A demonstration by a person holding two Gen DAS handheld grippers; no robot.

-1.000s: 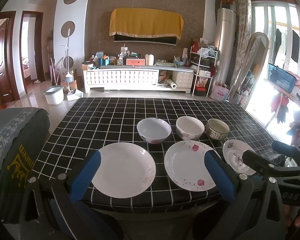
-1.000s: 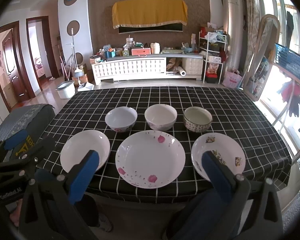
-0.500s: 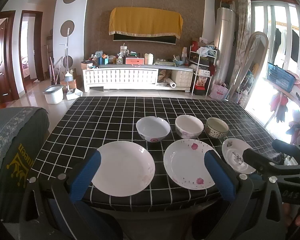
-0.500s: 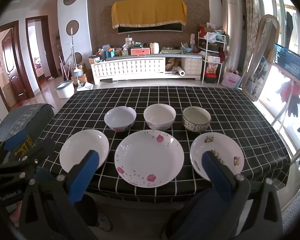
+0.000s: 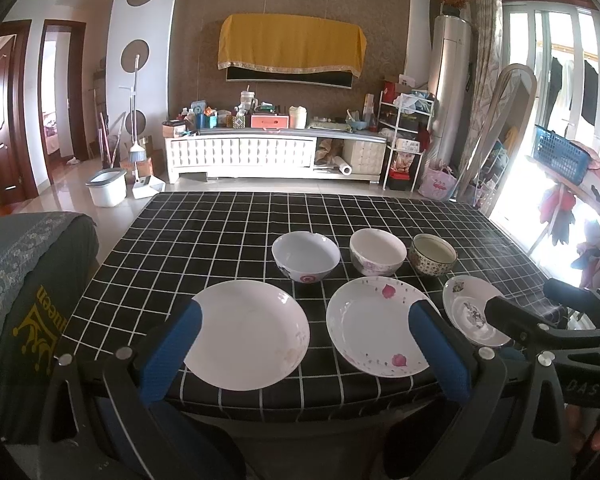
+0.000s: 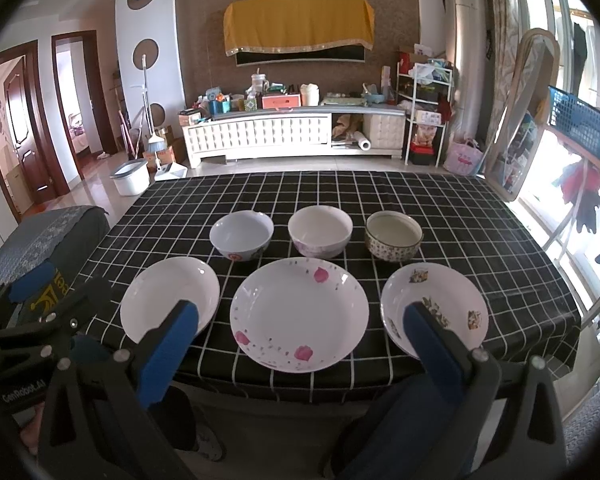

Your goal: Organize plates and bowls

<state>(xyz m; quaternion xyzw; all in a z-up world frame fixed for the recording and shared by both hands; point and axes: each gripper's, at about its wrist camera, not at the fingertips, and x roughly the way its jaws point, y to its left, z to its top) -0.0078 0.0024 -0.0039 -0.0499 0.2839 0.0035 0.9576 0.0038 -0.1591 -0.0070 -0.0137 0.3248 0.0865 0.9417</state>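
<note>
In the left wrist view, the left gripper [image 5: 303, 346] is hanging in front of the near edge of the table [image 5: 220, 232], and its 2 blue fingers [image 5: 171, 354] are standing wide apart with nothing between them. Behind them, 3 plates are lying in a near row: the plain white plate [image 5: 246, 334], the pink-flower plate [image 5: 380, 326] and the small patterned plate [image 5: 474, 310]. In a far row, 3 bowls are standing upright: the white bowl [image 5: 306, 256], the pink-patterned bowl [image 5: 377, 251] and the speckled bowl [image 5: 433, 254]. The other tool is showing at the right edge, partly covering the small patterned plate.

In the right wrist view, the right gripper [image 6: 298, 346] is also spread open and is holding nothing. The pink-flower plate [image 6: 299, 314] is lying in the middle between its fingers, with the plain white plate [image 6: 170, 298] at the left side and the small patterned plate [image 6: 434, 304] at the right side. The 3 bowls are standing just behind, each apart from its neighbour.

I am judging that the task is not yet starting in a real sense: no piece is being stacked on another, and all 6 pieces are sitting separately. All the stacking of plates and of bowls is remaining to do.
</note>
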